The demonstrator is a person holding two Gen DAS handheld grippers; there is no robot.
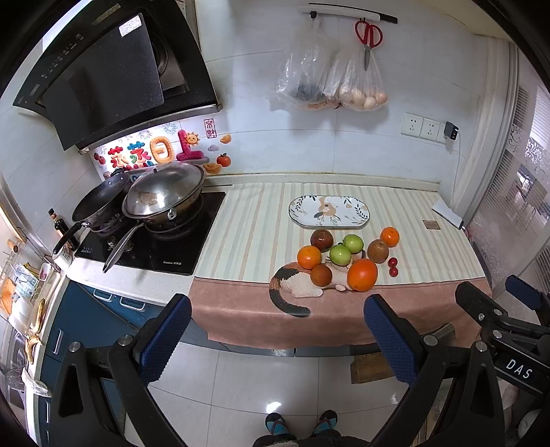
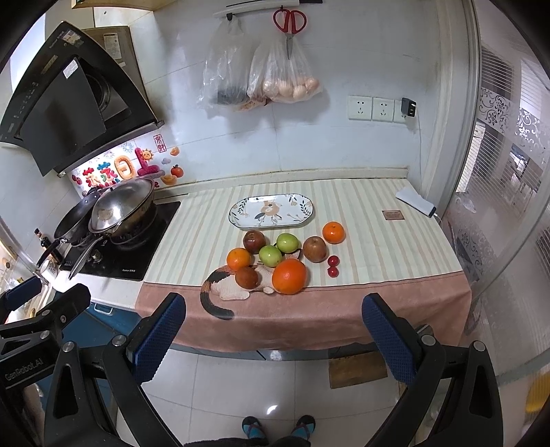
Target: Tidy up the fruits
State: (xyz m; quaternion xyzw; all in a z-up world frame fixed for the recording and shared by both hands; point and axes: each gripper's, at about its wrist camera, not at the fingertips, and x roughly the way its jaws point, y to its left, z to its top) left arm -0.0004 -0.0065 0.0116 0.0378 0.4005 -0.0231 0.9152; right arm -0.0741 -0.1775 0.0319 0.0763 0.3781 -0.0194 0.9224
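Your fruits [image 1: 347, 259] sit clustered on the striped cloth [image 1: 254, 227] near the counter's front edge, just in front of the oval plate [image 1: 329, 211], which holds nothing; two small red ones [image 1: 393, 267] lie just right of the pile. Both your left gripper [image 1: 275, 338] and right gripper [image 2: 271, 335] hang over the floor, well short of the counter, jaws spread wide and gripping nothing.

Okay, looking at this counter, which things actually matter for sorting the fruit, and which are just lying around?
For the job: oranges, green apples, red apples, cherry tomatoes, plate, left gripper and right gripper, both open.

Just lying about: pans, scissors, bags, power strip, cat mat.
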